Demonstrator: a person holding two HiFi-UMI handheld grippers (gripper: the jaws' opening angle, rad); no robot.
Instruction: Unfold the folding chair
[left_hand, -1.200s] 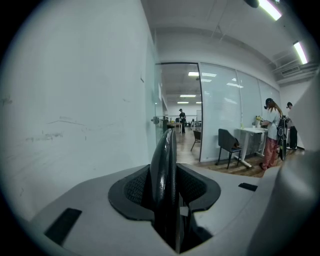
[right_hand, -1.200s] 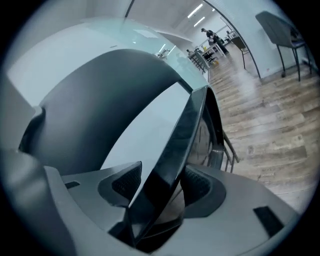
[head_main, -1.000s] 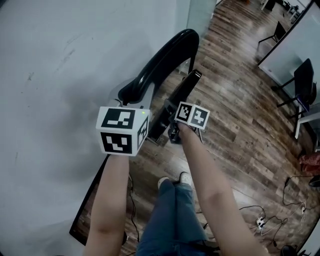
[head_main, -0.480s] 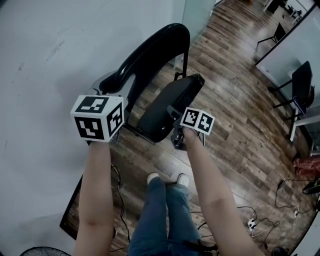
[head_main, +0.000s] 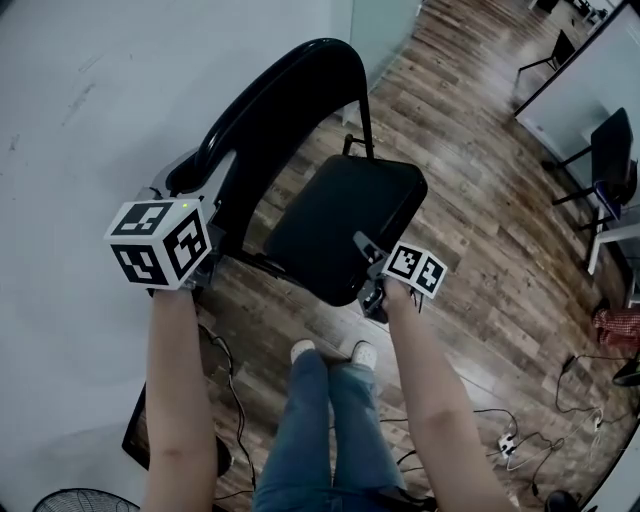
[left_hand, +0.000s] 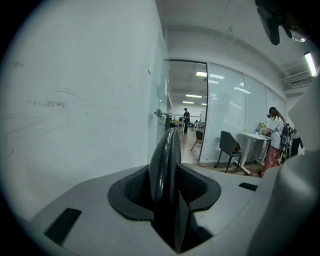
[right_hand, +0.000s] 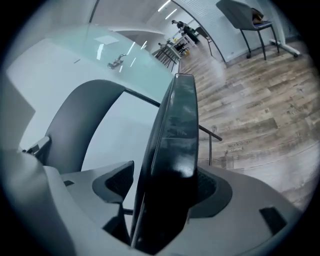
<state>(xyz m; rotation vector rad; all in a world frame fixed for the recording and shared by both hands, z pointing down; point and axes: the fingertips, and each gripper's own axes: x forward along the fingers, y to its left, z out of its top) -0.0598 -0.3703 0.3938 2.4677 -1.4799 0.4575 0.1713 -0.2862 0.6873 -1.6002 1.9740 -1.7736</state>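
Nearest us, jeans (head_main: 330, 430) and two shoes (head_main: 330, 352) stand on the wooden floor (head_main: 480, 200), with cables (head_main: 520, 440) trailing at the near right. At the near left a dark flat thing (head_main: 137, 440) is partly covered by our arm, and we cannot say what it is. The right gripper (head_main: 368, 265) sits at the near edge of the seat (head_main: 345, 215) of the folding chair (head_main: 300, 170). Its own view shows that edge between jaws that have just been opening: a gap shows at the left pad (right_hand: 114, 181), and the seat covers the other. The left gripper (head_main: 215, 240) hides its tips under its cube in the head view; its own view shows them pinching the edge of the backrest (left_hand: 167, 155). The seat lies nearly flat and hides most of the legs. The chair stands beside the white wall (head_main: 90, 120). Far right, an office chair (head_main: 610, 160) is cut off by the frame
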